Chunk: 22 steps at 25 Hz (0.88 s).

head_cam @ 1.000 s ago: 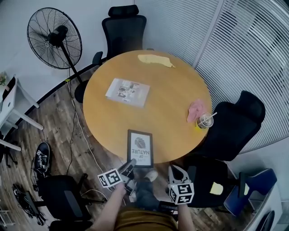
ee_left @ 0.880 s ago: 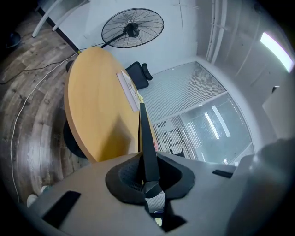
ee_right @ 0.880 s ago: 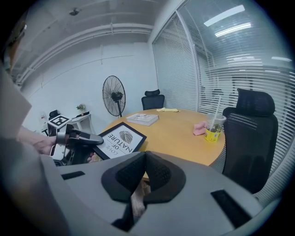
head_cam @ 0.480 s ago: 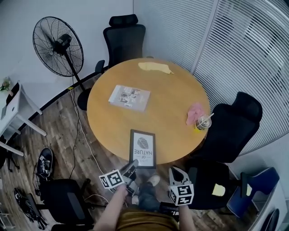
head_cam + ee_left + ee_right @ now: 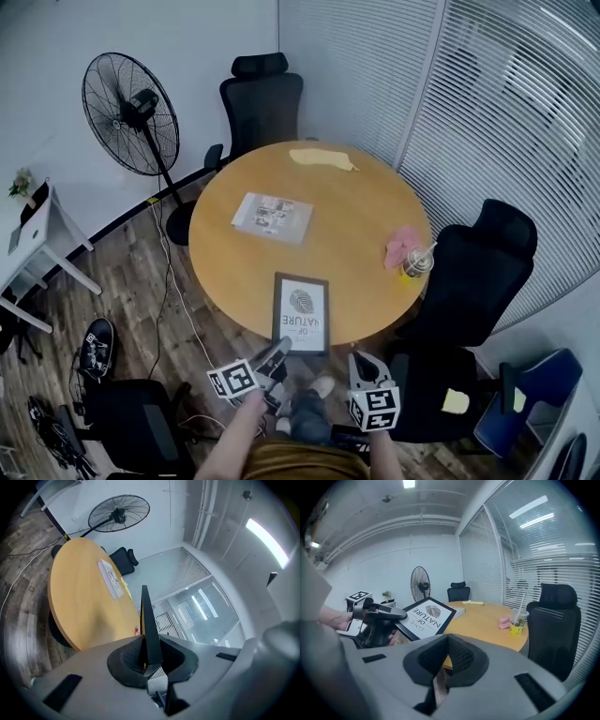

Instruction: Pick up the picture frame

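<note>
Round table [image 5: 356, 225]; wood floor [image 5: 131, 281] (blinds [image 5: 525, 112] behind)

A round table [image 5: 347, 216] bears a leaflet [image 5: 273, 216], a yellow cloth [image 5: 322, 158] at its far edge, and a pink cloth [image 5: 401, 247] touching a cup [image 5: 415, 264] with a straw. The frame [image 5: 302, 311] overhangs the near edge, with the left gripper [image 5: 279, 349] at its near left corner. The right gripper [image 5: 361, 361] hangs near, apart from the frame. A fan [image 5: 129, 112] stands at the left.

Round table [image 5: 356, 216] smooth pale wood; picture frame [image 5: 301, 312] matt black rim; floor [image 5: 122, 281] dark wood planks.
</note>
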Motion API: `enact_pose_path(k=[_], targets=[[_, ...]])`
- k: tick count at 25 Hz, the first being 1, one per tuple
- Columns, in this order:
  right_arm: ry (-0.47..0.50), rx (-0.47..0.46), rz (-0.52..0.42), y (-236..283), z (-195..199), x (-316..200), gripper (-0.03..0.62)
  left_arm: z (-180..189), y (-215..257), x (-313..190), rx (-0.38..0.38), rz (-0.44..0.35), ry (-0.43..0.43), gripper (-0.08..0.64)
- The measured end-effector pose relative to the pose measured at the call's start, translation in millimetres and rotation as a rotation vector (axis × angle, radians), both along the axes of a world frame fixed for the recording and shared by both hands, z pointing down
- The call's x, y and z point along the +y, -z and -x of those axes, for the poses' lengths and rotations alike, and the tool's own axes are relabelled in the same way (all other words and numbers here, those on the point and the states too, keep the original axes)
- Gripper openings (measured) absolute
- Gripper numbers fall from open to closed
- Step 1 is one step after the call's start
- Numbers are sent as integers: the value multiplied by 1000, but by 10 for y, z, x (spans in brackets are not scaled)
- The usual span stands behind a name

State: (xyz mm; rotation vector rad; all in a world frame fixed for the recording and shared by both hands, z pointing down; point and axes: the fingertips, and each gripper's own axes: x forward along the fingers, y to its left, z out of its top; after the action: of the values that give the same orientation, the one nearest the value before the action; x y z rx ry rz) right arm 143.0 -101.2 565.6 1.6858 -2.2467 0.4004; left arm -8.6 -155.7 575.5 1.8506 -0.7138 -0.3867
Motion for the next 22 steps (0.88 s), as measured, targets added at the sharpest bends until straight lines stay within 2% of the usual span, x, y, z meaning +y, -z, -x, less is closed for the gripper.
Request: enact_pose_path(k=[3, 6, 8, 11, 22], targets=[[-2, -6, -18, 69, 24, 65, 12, 53, 77, 66, -35, -18, 3, 63], [-2, -8, -39, 147, 50, 119, 12, 56, 198, 122, -10, -35, 1, 63], [-5, -15, -55, 185, 64, 160, 12, 85, 248, 182, -32, -49, 1, 63], [-13, -22, -91, 263, 107, 194, 13, 80, 382, 270, 8, -85, -13, 63], [-46, -6, -171, 484, 188, 363, 12, 247, 640, 538, 44, -128, -19, 63]])
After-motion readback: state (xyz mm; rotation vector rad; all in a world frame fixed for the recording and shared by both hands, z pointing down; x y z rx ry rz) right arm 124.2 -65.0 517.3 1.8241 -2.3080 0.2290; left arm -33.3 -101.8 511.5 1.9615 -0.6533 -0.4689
